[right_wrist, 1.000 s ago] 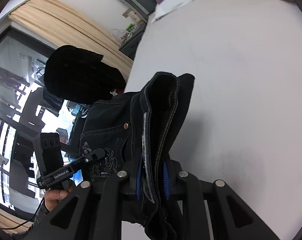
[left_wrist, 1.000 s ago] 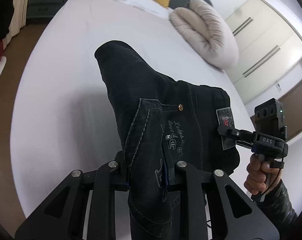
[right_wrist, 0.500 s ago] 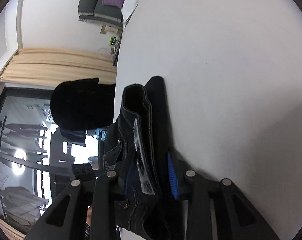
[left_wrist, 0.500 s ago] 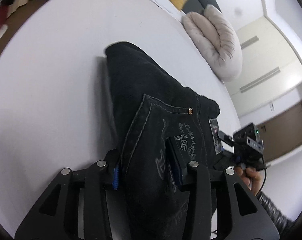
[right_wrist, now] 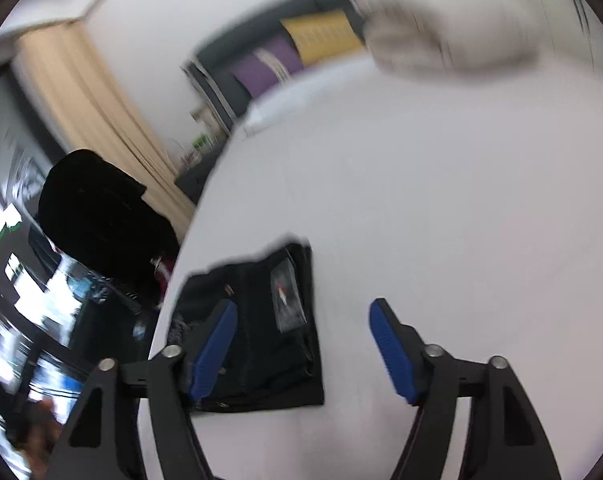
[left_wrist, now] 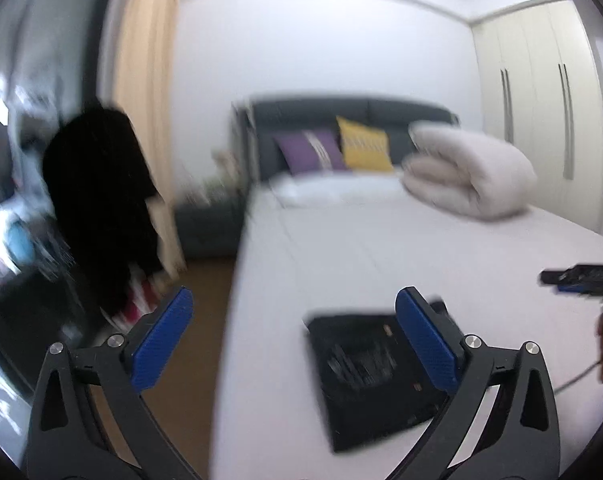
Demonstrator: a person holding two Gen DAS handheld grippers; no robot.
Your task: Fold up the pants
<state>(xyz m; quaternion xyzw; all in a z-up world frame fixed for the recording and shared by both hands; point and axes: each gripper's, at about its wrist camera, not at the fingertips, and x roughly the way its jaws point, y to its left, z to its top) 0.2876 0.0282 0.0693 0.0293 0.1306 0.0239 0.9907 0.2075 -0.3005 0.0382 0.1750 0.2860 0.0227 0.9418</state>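
Presently the pants (left_wrist: 375, 372) lie folded in a compact dark block on the bed (left_wrist: 381, 248), near its left edge. Left gripper (left_wrist: 293, 336) and right gripper (right_wrist: 303, 350) both gape wide, empty — each above the block, neither plainly nearer.

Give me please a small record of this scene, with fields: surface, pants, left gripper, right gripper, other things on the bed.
surface: white bed
pants: black pants, folded into a compact rectangle, lying flat near the bed's edge
left gripper: left gripper open, holding nothing, raised above the pants
right gripper: right gripper open, holding nothing, off the pants
other things on the bed: rolled beige duvet, purple pillow, yellow pillow
image quality: both views blurred
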